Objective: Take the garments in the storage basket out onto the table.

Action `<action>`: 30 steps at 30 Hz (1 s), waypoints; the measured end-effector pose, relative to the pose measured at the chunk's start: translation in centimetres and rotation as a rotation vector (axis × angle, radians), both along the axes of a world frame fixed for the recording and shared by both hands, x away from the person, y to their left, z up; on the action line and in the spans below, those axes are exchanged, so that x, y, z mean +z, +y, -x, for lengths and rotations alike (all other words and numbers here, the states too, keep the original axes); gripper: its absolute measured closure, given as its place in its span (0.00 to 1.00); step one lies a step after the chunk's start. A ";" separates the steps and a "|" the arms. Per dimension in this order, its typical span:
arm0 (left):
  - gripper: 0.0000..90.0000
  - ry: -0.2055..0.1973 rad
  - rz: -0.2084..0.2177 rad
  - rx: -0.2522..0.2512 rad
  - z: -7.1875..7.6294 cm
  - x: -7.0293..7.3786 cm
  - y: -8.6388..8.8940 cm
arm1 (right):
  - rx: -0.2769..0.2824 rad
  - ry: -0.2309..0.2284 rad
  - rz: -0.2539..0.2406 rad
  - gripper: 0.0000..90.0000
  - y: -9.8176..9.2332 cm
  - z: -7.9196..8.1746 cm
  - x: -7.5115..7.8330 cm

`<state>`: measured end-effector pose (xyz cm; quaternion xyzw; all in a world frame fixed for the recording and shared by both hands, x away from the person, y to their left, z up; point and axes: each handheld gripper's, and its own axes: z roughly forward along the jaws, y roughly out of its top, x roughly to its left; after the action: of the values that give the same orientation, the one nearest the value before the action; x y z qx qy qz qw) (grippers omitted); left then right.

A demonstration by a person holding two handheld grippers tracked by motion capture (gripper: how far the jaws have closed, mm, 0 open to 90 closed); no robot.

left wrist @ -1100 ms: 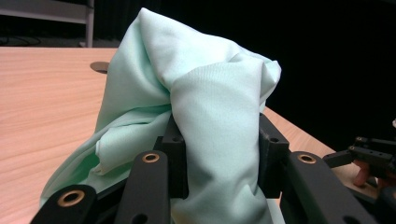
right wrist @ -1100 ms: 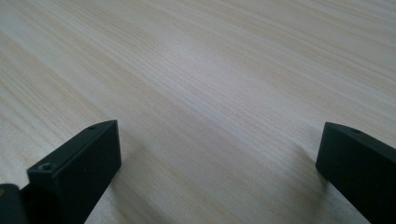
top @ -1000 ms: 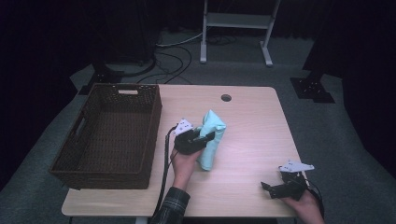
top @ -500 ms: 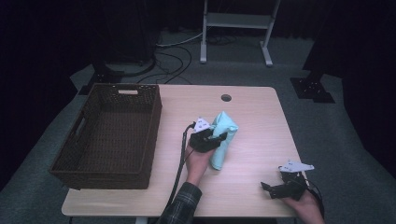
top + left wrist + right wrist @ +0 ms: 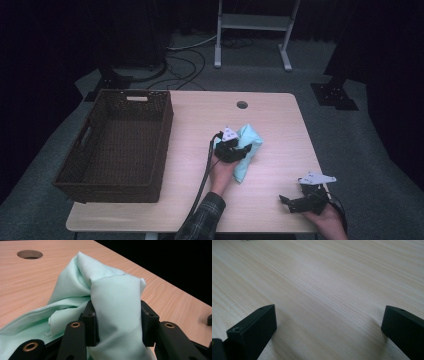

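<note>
- Dark floor and black drapes surround a light wooden table (image 5: 280, 120); a brown wicker basket (image 5: 116, 145) occupies its left half, with a round cable hole (image 5: 242, 105) near the far edge.
- We locate the mint-green cloth (image 5: 248, 150) at the table's centre, just right of the basket and apart from it. It lies bunched, its long axis running from the far right toward the near left.
- We see the left gripper (image 5: 239, 150) on the cloth's left flank, reaching across that axis. In the left gripper view a raised fold of the cloth (image 5: 117, 307) fills the gap between the jaws and touches both inner faces. The jaws have just been opening, so we judge the pinch to be easing, though the pads still bear on the fabric.
- We see the right gripper (image 5: 289, 202) at the near right corner, well apart from the cloth. The right gripper view shows its jaws spread wide with bare tabletop (image 5: 322, 290) between them; it holds nothing.
- We note that the left hand is the nearer one. The basket lies to the cloth's left, on the left hand's side.
- We judge that any transfer to the basket turns on that leftward direction, with the cloth carried clear of the basket's near wall.
</note>
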<state>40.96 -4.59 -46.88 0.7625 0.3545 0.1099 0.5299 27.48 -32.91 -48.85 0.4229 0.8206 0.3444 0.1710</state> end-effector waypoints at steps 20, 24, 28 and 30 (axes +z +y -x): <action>0.47 0.010 -0.170 0.031 -1.0 -1.1 -2.7 | 0.002 0.000 0.000 0.00 0.0 0.0 0.0; 0.38 0.020 -0.168 0.047 -1.2 -1.1 -2.7 | 0.002 0.000 0.000 0.00 0.0 0.0 0.0; 0.12 0.018 -0.156 0.055 -1.2 -1.0 -2.6 | 0.003 0.000 0.000 0.00 0.0 0.0 0.0; 0.01 0.018 -0.151 0.053 -1.1 -0.5 -2.3 | 0.003 0.000 0.000 0.00 0.0 0.0 0.0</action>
<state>42.06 -6.93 -47.41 0.7917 0.3699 0.1437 0.4646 27.49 -32.92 -48.85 0.4219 0.8211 0.3445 0.1704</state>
